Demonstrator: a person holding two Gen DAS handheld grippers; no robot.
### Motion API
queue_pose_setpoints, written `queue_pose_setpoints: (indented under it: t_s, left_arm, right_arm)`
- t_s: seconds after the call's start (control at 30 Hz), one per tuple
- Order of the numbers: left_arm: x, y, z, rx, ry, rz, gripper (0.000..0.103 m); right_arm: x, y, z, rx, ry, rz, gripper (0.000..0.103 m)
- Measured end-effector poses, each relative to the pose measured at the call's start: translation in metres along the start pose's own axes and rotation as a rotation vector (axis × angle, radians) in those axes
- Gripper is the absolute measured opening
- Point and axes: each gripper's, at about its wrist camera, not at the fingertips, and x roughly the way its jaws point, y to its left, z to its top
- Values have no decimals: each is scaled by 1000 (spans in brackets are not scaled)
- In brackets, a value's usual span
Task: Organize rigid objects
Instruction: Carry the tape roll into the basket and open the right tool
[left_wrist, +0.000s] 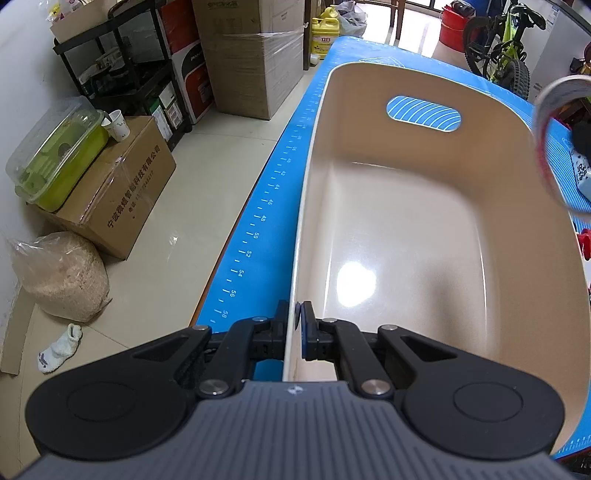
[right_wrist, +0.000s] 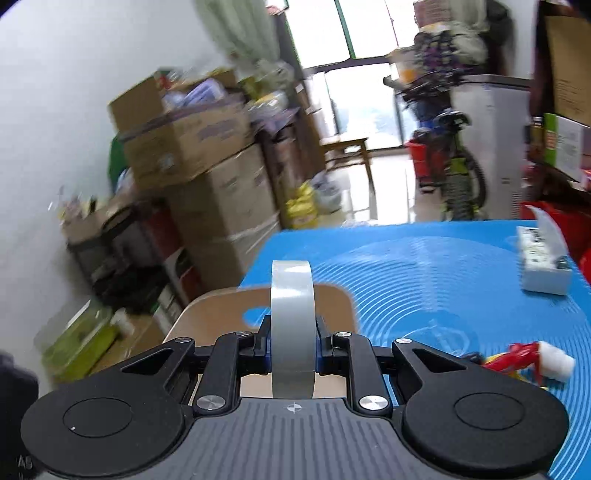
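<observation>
A beige plastic bin (left_wrist: 406, 236) with a handle slot lies on the blue mat (left_wrist: 266, 206); its inside holds nothing. My left gripper (left_wrist: 294, 317) is shut on the bin's near rim. My right gripper (right_wrist: 292, 343) is shut on a roll of clear tape (right_wrist: 292, 325), held upright above the bin's far end (right_wrist: 221, 306). The tape roll also shows at the right edge of the left wrist view (left_wrist: 550, 140), above the bin's right wall.
On the mat to the right lie a small white box (right_wrist: 545, 266) and a red and yellow toy with a white piece (right_wrist: 524, 360). Cardboard boxes (left_wrist: 122, 192), a black shelf (left_wrist: 125, 74), a green container (left_wrist: 59, 155) and a bicycle (right_wrist: 454, 173) stand on the floor around the table.
</observation>
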Motion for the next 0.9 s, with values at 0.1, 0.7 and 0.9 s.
queue_pose_setpoints:
  t_s: [0.1,0.7,0.9]
  left_arm:
    - [-1,-2,0,3,0,4,8]
    - [-1,-4,0,5,0,15,8]
    - [0,-4,0,0,1,13,8]
  right_arm:
    - [8,14,-7,-55,65,20,30]
    - [36,21,-41,-171,303,26,57]
    - [26,12,-33,-141,271,-2,72]
